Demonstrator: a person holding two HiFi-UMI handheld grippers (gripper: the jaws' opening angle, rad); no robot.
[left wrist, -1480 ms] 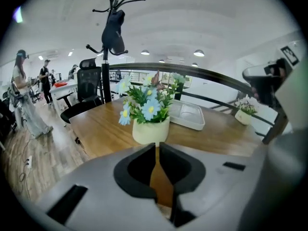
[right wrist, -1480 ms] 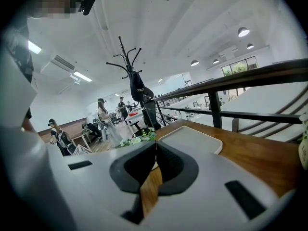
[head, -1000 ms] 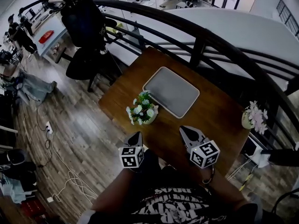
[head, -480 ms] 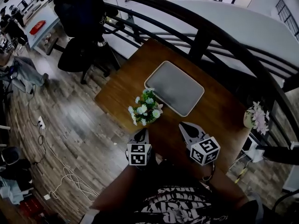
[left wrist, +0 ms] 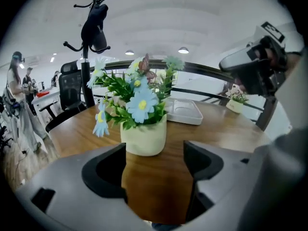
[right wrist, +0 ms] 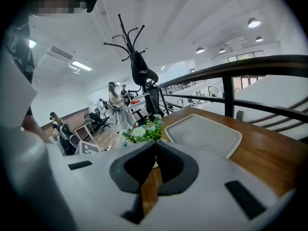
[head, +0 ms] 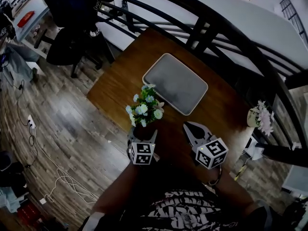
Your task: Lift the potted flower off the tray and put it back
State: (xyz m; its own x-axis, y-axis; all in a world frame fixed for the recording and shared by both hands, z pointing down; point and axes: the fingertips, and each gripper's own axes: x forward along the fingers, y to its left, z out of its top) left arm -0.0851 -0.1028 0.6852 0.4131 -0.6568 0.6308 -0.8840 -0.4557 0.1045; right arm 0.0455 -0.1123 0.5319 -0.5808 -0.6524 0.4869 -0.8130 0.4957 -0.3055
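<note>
The potted flower (head: 143,110), white and blue blooms in a pale pot (left wrist: 143,136), stands on the wooden table (head: 115,88), off the grey tray (head: 175,83) and beside its near corner. My left gripper (head: 142,135) is right behind the pot. Its jaws have just been opening and now stand open (left wrist: 155,150); the pot sits at their mouth, untouched by the pads. My right gripper (head: 186,126) hovers over the table to the right of the pot, shut and holding nothing (right wrist: 155,146). The tray (right wrist: 202,134) holds nothing.
A second small potted flower (head: 260,117) stands at the table's right edge. A black railing (head: 216,28) runs behind the table. An office chair (head: 72,13) and a coat stand (left wrist: 94,28) are off to the left, with cables (head: 57,177) on the floor.
My left gripper has moved forward and down to the pot, and its jaws have gone from shut to open. The right gripper has shifted only slightly.
</note>
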